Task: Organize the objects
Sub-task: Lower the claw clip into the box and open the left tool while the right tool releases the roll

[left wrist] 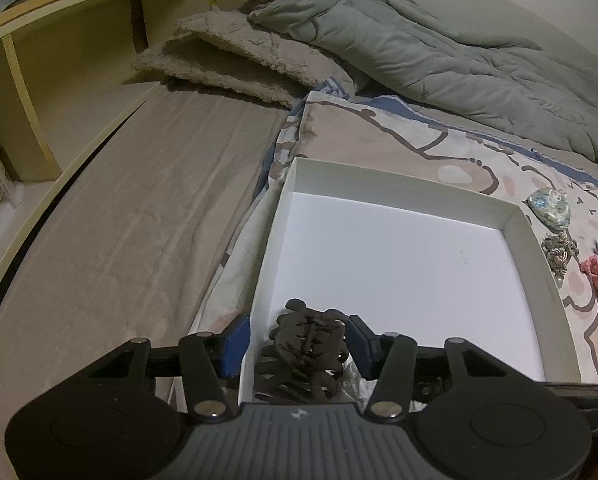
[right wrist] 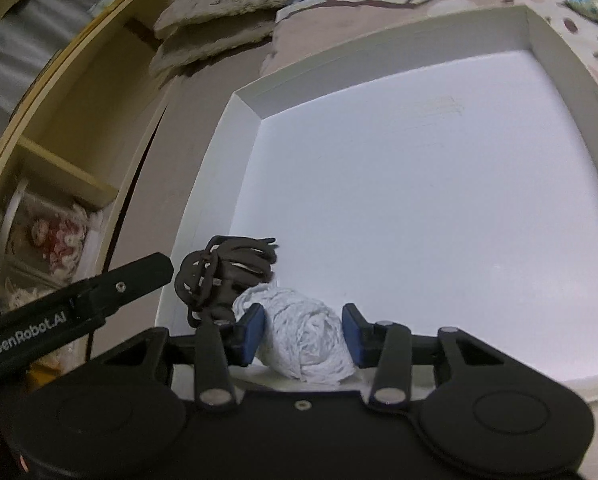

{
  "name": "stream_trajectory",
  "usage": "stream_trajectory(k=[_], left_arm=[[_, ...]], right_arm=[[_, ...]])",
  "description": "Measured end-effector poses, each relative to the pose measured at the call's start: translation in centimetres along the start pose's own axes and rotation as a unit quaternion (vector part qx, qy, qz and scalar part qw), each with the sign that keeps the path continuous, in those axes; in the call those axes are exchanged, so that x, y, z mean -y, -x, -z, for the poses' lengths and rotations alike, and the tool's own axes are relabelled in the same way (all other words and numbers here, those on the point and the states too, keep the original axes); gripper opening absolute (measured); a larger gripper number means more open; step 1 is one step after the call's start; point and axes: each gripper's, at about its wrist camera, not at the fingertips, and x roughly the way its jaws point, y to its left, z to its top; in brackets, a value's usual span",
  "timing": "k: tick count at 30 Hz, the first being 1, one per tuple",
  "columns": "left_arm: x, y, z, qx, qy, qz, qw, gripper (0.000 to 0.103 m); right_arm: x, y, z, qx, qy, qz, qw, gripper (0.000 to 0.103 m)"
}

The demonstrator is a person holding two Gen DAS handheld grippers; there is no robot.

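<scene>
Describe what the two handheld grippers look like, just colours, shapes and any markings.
Both the left gripper and the right gripper have blue pads on black linkage arms with silver pivot pins and two round discs. The left body is ribbed grey, the right plain black. The left's side bar reads "GenRobot.AI" in white.

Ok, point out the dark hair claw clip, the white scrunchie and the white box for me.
dark hair claw clip (left wrist: pixel 305 354): left wrist view, on its toothed middle.
white scrunchie (right wrist: pixel 309 344): right wrist view, on its ruffled centre.
white box (right wrist: pixel 419 62): right wrist view, on its far wall.
</scene>
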Motion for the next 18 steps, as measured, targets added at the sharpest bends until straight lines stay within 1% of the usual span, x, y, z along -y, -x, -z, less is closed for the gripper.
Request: stream_trajectory(k=[2,4,9,11,15,16,17,18], left_arm=[[0.0,0.0,0.0,0.0,0.001,0.0,1.0,0.054],[0.0,0.1,0.0,-0.001,0.001,0.0,1.0,0.054],[0.2,0.3,0.0,-0.007,-0.001,-0.002,1.0,0.054],[0.3,0.5,0.1,-0.009,-0.003,-0.002,0.9999,0.054],[0.7,0.9,0.2,-0.012,-0.004,-0.002,0.9999,0.055],[0.8,1.1,0.3,-0.012,-0.005,-0.002,0.9999,0.057],[0.8,1.3,0.4,-0.011,-0.005,-0.002,0.9999,0.062],[0.9,1.5,0.4,-0.01,-0.005,-0.003,0.9999,0.065]], right_arm=[[-0.2,0.9,-0.1,0.015,0.012,0.005,1.0,0.044],[-0.4,2.0,-0.1,0.033,0.038,0.011,0.999,0.046],[0.2,4.4,-1.0,0.05,0.069,0.026,0.996,0.052],[0.7,5.3,-1.2,0.05,0.079,0.037,0.995,0.059],[1.5,6.8,-1.7,0.057,0.106,0.056,0.991,0.067],[1.8,7.3,-1.8,0.059,0.108,0.059,0.991,0.07],[2.1,7.7,-1.9,0.061,0.108,0.061,0.99,0.074],[2.4,8.1,-2.0,0.063,0.109,0.063,0.99,0.075]])
